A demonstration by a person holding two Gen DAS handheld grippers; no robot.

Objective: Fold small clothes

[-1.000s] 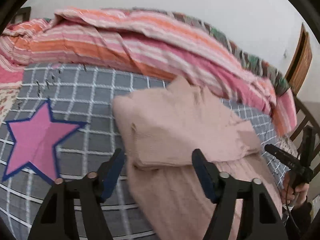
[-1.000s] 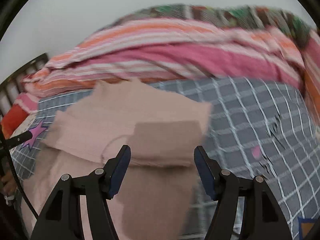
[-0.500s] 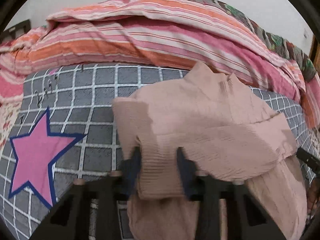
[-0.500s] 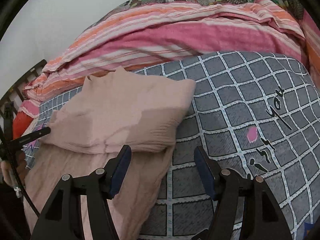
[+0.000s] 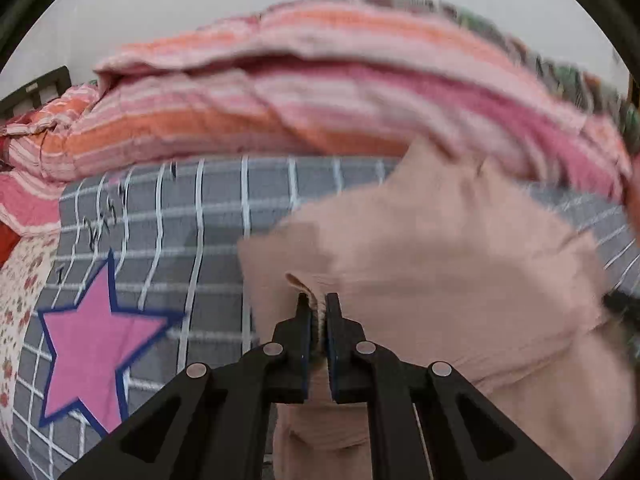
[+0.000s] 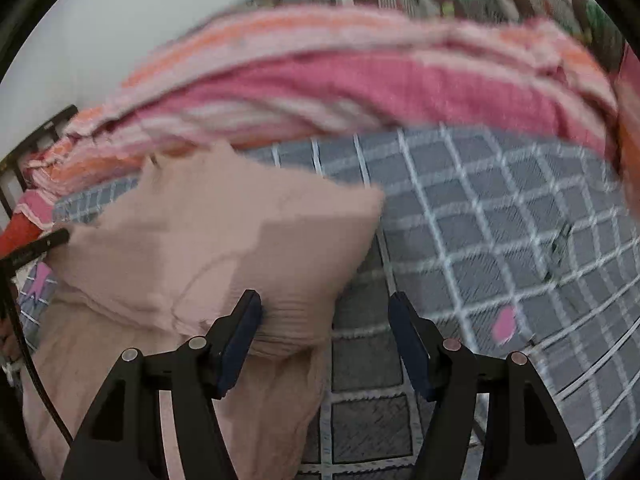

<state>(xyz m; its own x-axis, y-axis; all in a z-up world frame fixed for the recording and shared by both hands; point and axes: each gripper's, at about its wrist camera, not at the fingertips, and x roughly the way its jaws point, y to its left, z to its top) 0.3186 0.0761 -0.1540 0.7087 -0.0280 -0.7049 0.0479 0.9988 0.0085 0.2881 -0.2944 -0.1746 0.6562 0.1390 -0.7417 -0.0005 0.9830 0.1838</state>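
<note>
A pale pink knit sweater (image 5: 440,248) lies partly folded on a grey checked bedspread (image 5: 200,208). My left gripper (image 5: 318,304) is shut on the ribbed edge of the sweater's folded part and pinches a small ridge of cloth. In the right wrist view the sweater (image 6: 208,240) lies left of centre. My right gripper (image 6: 326,304) is open, with its left finger against the ribbed corner of the folded part and its right finger over the bedspread (image 6: 480,220).
A striped pink and orange quilt (image 5: 320,92) is heaped along the far side of the bed. A pink star (image 5: 92,332) is printed on the bedspread at the left. A dark bed frame (image 6: 36,136) shows at the far left.
My left gripper has closed on the sweater's ribbed edge; a second ago it was open. My right gripper has stayed open and moved close to the folded corner.
</note>
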